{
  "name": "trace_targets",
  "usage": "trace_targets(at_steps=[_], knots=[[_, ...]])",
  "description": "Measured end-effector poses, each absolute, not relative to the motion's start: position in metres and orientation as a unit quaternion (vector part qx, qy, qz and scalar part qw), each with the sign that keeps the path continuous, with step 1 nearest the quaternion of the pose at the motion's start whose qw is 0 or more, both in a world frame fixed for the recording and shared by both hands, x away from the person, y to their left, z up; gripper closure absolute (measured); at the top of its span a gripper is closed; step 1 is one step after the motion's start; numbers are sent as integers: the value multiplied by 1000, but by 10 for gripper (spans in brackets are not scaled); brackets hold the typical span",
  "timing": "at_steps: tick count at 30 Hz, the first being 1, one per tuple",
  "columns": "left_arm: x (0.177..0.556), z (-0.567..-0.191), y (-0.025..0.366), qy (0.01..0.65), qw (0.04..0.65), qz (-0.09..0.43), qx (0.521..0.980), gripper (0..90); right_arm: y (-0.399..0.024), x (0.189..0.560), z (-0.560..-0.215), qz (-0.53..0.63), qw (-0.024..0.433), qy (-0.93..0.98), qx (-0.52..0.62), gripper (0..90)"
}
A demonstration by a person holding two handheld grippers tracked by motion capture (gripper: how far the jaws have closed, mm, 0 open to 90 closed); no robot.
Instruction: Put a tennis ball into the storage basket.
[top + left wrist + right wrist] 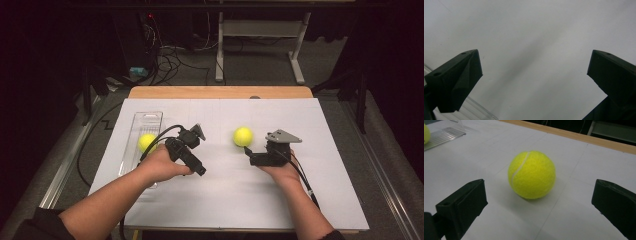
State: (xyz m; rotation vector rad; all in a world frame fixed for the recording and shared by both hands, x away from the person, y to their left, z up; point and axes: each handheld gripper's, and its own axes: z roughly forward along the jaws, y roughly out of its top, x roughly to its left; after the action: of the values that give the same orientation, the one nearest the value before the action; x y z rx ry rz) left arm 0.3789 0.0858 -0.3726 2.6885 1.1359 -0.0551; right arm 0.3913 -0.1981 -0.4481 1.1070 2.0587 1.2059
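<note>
step: R approach, pre-grasp | right gripper (539,195) jaws wide, empty | tennis ball (532,174) on white sheet, right of clear tray (145,122), just ahead of jaws | left gripper (534,75) wide, empty, by tray | next, likely: advance R to straddle ball, then close

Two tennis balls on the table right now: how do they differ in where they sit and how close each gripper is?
The ball by the tray lies in the clear plastic tray; the loose ball rests on the bare white sheet.
The loose ball sits just ahead of the open right gripper, untouched; the ball by the tray is beside the left hand, whose left gripper faces bare sheet.
Both are yellow-green.
</note>
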Motion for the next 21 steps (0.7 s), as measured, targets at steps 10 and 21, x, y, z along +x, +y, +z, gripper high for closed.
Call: trace_targets(at_steps=[10, 21], knots=[[379, -373, 86, 383, 112, -24, 917, 5, -171, 428, -458, 409, 226, 777, 421, 55], [379, -371, 90, 381, 113, -25, 917, 5, -160, 444, -466, 367, 199, 801, 429, 253]])
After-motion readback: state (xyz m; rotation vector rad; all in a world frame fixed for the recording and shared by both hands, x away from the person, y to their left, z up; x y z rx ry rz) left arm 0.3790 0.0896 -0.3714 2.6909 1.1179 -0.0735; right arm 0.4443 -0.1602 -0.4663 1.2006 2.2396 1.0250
